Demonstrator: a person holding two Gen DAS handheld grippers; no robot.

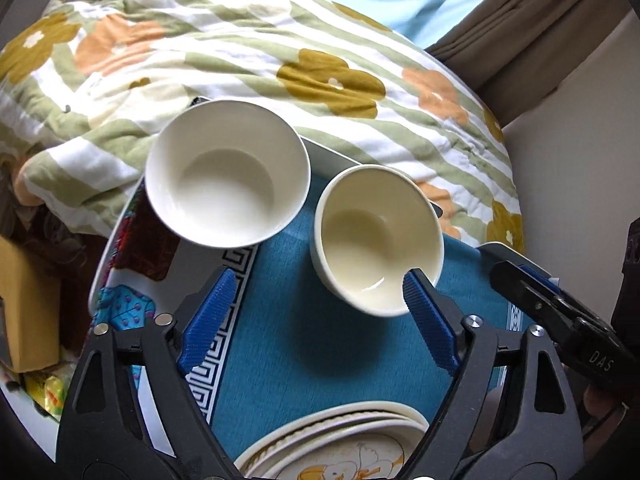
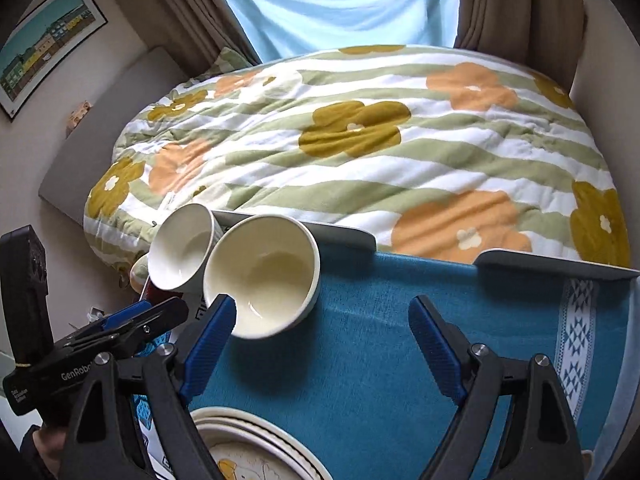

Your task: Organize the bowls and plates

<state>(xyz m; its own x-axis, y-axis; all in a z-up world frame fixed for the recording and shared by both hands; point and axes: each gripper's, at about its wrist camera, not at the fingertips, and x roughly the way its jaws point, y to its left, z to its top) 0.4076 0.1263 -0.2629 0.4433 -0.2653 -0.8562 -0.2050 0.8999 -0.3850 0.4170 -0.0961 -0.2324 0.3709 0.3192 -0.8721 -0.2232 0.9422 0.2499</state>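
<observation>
The left gripper [image 1: 316, 300] is spread wide with nothing between its fingers, one blue pad [image 1: 430, 320] just over the cream bowl's [image 1: 376, 240] near rim at centre right. The right gripper [image 2: 322, 344] is likewise spread and empty. A white bowl [image 1: 228, 172] sits upper left on the teal cloth [image 1: 288, 320]; stacked plates [image 1: 344, 440] are cut off at the bottom edge. A flowered quilt [image 1: 240, 48] lies behind.

Glossy ceramic bowls [image 1: 228, 174], matt woven teal cloth [image 1: 304, 320], soft quilted blanket [image 2: 360, 140], ribbed plastic tongs pads [image 1: 208, 320]
</observation>
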